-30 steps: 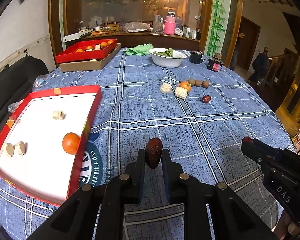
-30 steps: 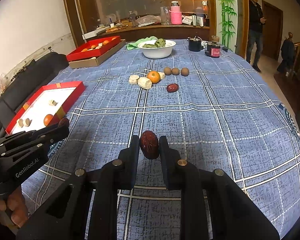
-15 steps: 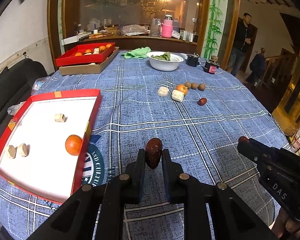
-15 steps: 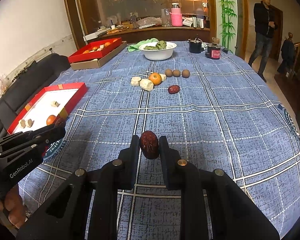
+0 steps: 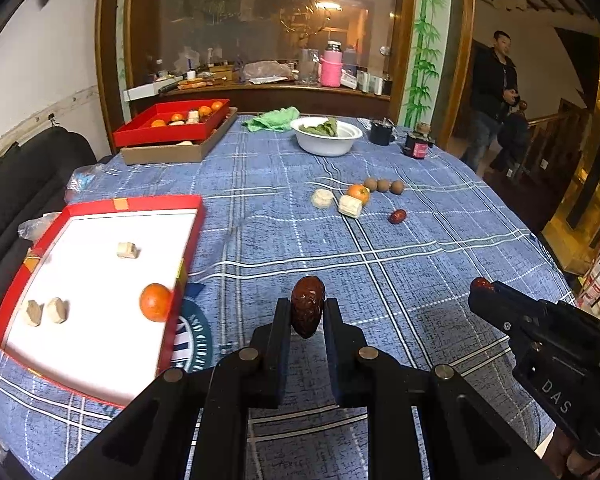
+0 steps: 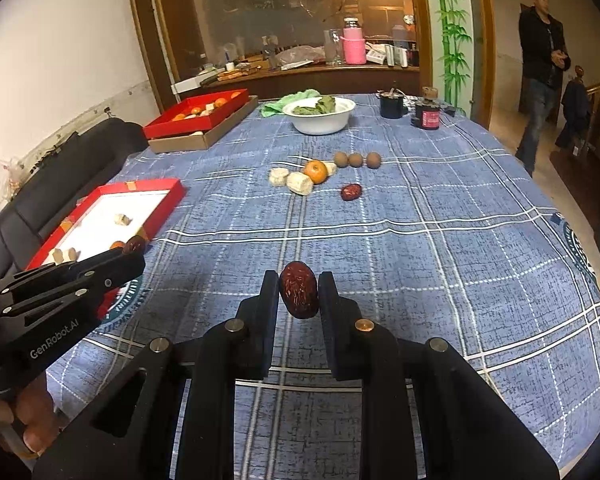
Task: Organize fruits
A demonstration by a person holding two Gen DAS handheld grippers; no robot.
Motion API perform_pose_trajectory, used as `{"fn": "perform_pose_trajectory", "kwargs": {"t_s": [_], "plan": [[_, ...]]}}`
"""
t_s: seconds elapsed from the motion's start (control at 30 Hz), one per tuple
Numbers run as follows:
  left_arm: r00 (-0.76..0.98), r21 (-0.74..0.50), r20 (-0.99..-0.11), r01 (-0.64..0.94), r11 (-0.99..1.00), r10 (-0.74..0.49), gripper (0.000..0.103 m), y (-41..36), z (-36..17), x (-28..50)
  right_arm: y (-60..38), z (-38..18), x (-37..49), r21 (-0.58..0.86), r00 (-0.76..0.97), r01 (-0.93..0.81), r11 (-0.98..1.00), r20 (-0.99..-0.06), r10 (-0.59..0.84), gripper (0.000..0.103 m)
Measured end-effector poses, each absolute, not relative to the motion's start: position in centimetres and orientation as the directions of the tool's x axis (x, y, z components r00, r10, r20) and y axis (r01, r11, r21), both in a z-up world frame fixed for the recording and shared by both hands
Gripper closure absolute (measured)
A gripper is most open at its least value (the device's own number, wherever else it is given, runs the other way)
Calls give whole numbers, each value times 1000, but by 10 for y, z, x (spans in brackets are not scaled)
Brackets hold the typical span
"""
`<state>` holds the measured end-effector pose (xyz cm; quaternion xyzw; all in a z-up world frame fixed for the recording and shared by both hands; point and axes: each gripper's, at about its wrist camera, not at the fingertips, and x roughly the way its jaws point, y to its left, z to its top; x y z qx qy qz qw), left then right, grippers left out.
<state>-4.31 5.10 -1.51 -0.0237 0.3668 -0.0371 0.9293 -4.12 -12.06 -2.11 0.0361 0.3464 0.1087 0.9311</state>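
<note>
You are clamping a red date [image 5: 307, 306] in your left gripper [image 5: 307, 320] and a second date [image 6: 299, 290] in your right gripper [image 6: 299, 300], both above the blue cloth [image 6: 420, 256]. The red tray [image 5: 188, 224] is lying ahead-left of the left claw.

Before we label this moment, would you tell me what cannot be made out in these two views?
- Far red tray, both views: its fruits are too small to name or count.
- White bowl: the rim hides how deep the green leaves go.
- Near red tray, right wrist view: the left gripper covers its front corner and most of the orange.
- Date in the left gripper: its lower end is hidden behind the fingers.
</note>
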Motion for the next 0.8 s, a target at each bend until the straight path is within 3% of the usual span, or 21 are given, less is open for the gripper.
{"fn": "perform_pose_trajectory", "kwargs": {"t_s": [0.8], "plan": [[769,-130,-639,-135,982,21,88,140,-2,-57,-53,1,-41,103,731,-317,943,-607,312,84]]}}
